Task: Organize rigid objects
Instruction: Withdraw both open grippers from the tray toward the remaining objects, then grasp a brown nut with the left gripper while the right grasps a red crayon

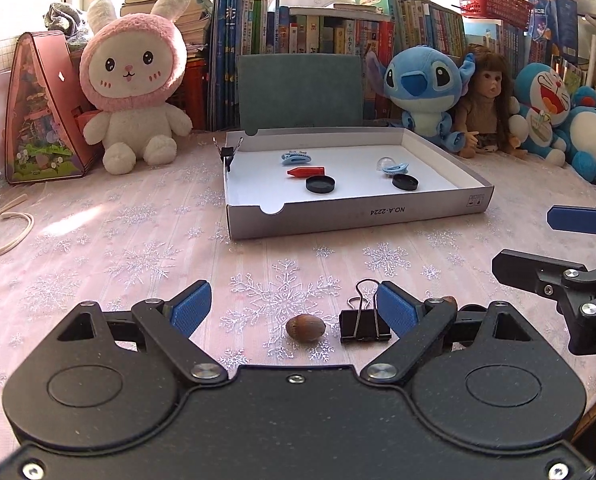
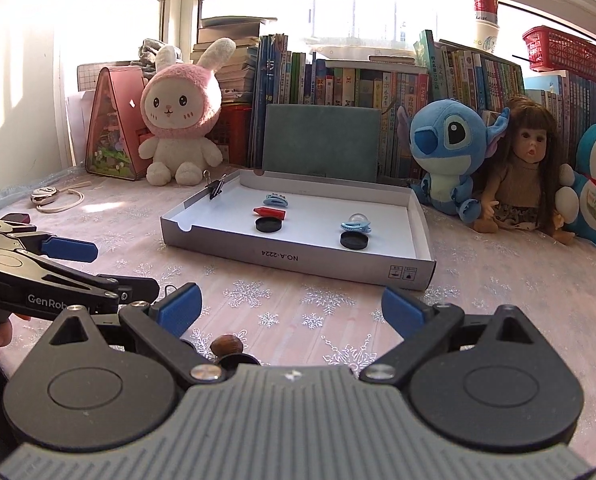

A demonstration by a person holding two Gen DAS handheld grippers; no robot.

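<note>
Tablecloth (image 1: 97, 240): binder clip (image 1: 364, 326) clear only left view; both hand-held grippers (image 1: 293, 308) (image 2: 289, 312) released.

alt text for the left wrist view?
Open left tongs hover low over a snowflake tablecloth, a brown nut and black binder clip between the fingers. Beyond sits a shallow cardboard tray holding small items.

Binder clips: two are counted, one on the tray wall (image 1: 228, 153), one on the cloth (image 1: 364, 324).
Black caps: two (image 1: 320, 183) (image 1: 405, 181).
Blue hair clips: two (image 1: 295, 157) (image 1: 395, 167).
Red crayon: one (image 1: 305, 171).
Nuts: one (image 1: 305, 328).
Trays: one (image 1: 358, 216).
</note>
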